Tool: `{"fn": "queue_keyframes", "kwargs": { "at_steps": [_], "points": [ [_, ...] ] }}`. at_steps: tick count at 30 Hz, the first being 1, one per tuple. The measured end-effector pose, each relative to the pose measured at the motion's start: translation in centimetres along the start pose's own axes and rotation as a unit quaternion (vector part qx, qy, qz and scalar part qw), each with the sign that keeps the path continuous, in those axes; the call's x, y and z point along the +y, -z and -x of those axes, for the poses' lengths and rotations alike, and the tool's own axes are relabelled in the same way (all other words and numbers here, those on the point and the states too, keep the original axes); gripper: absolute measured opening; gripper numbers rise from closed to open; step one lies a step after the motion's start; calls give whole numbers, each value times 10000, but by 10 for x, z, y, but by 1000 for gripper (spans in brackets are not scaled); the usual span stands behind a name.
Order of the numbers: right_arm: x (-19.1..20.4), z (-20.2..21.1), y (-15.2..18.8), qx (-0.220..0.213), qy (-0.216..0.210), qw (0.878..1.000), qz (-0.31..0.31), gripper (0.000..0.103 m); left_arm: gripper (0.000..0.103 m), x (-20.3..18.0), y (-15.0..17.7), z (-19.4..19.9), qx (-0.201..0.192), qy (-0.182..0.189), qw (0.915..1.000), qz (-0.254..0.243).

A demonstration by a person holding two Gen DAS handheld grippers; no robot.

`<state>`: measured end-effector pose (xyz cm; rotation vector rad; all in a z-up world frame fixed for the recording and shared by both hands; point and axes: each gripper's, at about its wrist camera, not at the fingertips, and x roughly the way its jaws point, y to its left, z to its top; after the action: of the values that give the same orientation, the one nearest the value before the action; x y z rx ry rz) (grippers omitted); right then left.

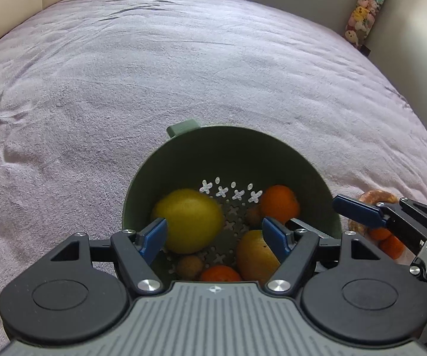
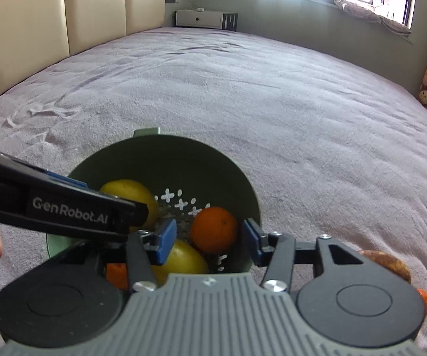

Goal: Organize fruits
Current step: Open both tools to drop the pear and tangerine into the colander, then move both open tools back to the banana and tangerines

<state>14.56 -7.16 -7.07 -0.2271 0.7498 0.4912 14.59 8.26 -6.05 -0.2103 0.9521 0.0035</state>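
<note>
A: Item one, the green colander (image 1: 183, 160), standing on the bed (image 1: 124, 74). We count inside it a large lemon (image 1: 189, 219), a second yellow fruit (image 1: 255, 255), an orange (image 1: 278, 203) by the far wall, another orange (image 1: 219, 274) at the near edge, and two small brown fruits we cannot name for certain.

B: Grippers?

A: Left hand-held gripper (image 1: 213, 234) poised over the colander, fingers spread, holding nothing. Right hand-held gripper (image 2: 210, 240) likewise spread, with the far orange (image 2: 213, 228) between its pads but, as far as we can see, untouched.

B: Outstanding stock?

A: More oranges (image 1: 391, 244) and a brownish piece (image 2: 385, 262) on the bed just right of the colander.

B: Handling?

A: We judge the oranges firm, round and prone to roll; take them across the widest part. The lemon looks heavier and wants a wider grip.
</note>
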Motion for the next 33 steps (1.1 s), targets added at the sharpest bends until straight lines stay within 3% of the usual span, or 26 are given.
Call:
{"fn": "queue_keyframes", "kwargs": {
  "at_steps": [13, 24, 33],
  "points": [
    [-15, 31, 6, -55, 425, 9990, -137, 59, 85, -20, 4, 23, -169, 71, 9995, -268],
    [-50, 68, 27, -67, 1238, 9912, -466, 65, 85, -66, 17, 36, -347, 352, 9950, -868],
    [-99, 92, 57, 170, 1611, 9783, -1288, 65, 85, -101, 32, 37, -452, 729, 9867, -1378]
  ]
}}
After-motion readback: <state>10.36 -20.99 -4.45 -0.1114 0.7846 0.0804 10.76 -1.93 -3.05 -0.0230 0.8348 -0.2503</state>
